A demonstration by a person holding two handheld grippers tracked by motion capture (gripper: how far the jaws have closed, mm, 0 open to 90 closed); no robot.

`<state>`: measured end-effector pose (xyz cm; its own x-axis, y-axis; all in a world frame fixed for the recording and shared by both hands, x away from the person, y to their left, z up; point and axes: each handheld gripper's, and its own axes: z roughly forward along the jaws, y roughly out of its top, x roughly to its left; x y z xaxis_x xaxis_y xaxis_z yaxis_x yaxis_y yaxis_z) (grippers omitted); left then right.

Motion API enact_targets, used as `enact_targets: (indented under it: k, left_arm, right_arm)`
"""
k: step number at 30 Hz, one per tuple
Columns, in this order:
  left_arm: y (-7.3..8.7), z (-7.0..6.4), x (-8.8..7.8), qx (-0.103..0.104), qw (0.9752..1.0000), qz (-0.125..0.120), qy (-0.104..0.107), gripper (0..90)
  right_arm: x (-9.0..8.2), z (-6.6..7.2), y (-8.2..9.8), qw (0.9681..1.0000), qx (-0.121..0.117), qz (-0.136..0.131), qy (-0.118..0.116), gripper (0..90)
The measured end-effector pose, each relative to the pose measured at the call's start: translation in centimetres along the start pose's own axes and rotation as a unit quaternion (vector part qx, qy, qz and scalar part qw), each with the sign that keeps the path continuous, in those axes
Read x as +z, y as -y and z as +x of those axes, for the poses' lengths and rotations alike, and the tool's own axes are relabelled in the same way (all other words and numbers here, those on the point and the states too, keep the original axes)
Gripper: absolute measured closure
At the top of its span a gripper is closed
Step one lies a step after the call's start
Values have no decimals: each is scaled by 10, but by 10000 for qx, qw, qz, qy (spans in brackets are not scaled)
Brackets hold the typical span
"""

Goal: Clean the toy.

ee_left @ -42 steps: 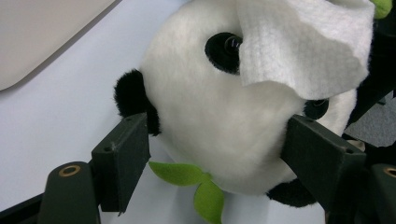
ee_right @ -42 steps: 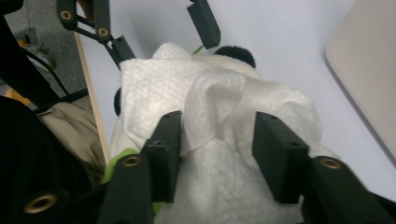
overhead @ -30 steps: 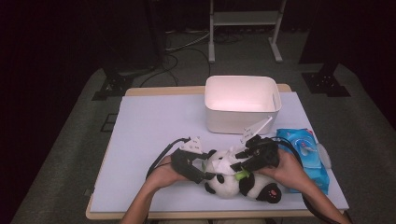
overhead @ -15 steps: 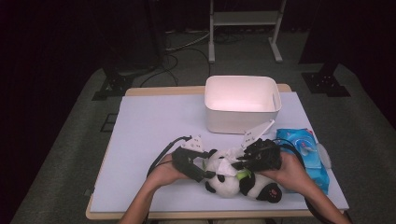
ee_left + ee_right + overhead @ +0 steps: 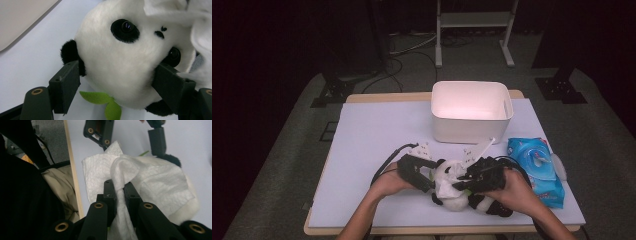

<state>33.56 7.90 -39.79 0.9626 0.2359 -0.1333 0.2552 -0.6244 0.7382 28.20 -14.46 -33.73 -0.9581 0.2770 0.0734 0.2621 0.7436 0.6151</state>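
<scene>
Two grippers share the job. The left gripper [image 5: 117,82] has its jaws clamped on either side of the plush panda's head [image 5: 130,60], pinning the toy to the table [image 5: 377,135], seemingly so it will not slide about. Facing it from the far side of the toy, the right gripper [image 5: 119,187] has just been closing and now pinches a bunched fold of a white wipe [image 5: 140,177] that drapes over the panda's face, apparently to rub it clean. Just past the right gripper lies a blue wipe packet [image 5: 537,170].
</scene>
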Motion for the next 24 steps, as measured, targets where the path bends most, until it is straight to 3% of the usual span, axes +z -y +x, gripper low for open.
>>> enact_targets:
  k: [6,14,24]
  left_arm:
    - [0,1,-2,-27,10000,23,39,224]
    - [-1,-2,-10,17,10000,41,11,224]
    - [11,1,-22,-64,9999,29,-109,225]
  right_arm:
    - [4,2,-2,9998,-97,85,-151,824]
    - [-10,2,8,9999,-64,74,-102,824]
    - [-5,5,3,9999,-95,74,-73,824]
